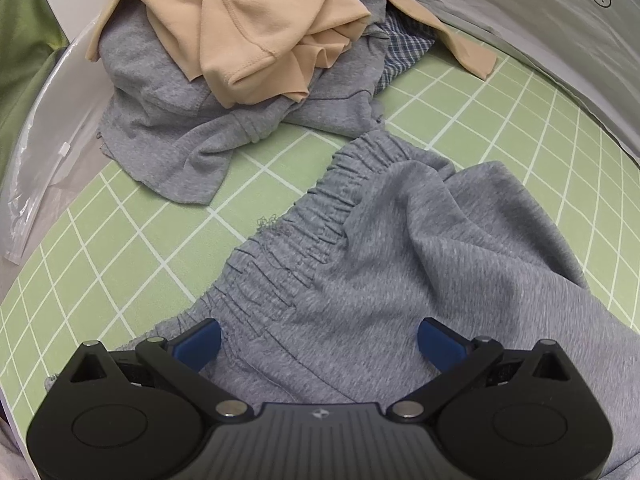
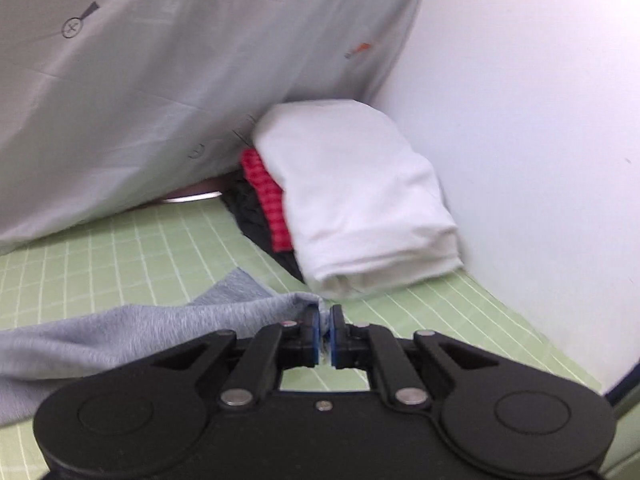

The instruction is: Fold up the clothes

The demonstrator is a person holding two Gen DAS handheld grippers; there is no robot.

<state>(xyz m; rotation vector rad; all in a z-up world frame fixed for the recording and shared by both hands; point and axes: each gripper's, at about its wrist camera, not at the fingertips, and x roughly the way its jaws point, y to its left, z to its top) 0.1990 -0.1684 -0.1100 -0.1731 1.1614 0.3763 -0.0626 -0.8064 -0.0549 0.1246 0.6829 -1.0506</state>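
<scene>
Grey shorts (image 1: 420, 248) with a gathered elastic waistband lie crumpled on the green grid mat (image 1: 120, 240). My left gripper (image 1: 319, 342) hovers over the waistband end, its blue fingers wide open with the cloth lying between them, and the pads do not press it. In the right wrist view my right gripper (image 2: 325, 320) is shut on a corner of the grey shorts (image 2: 132, 332), which stretch away to the left, lifted off the mat (image 2: 120, 252).
A heap of unfolded clothes, beige (image 1: 256, 20), grey (image 1: 160, 100) and blue checked (image 1: 404, 48), lies at the mat's far side. A folded stack, white cloth (image 2: 356, 196) over red and black (image 2: 266, 196), stands by the white wall (image 2: 540, 140). A person's pale grey shirt (image 2: 180, 80) borders the mat.
</scene>
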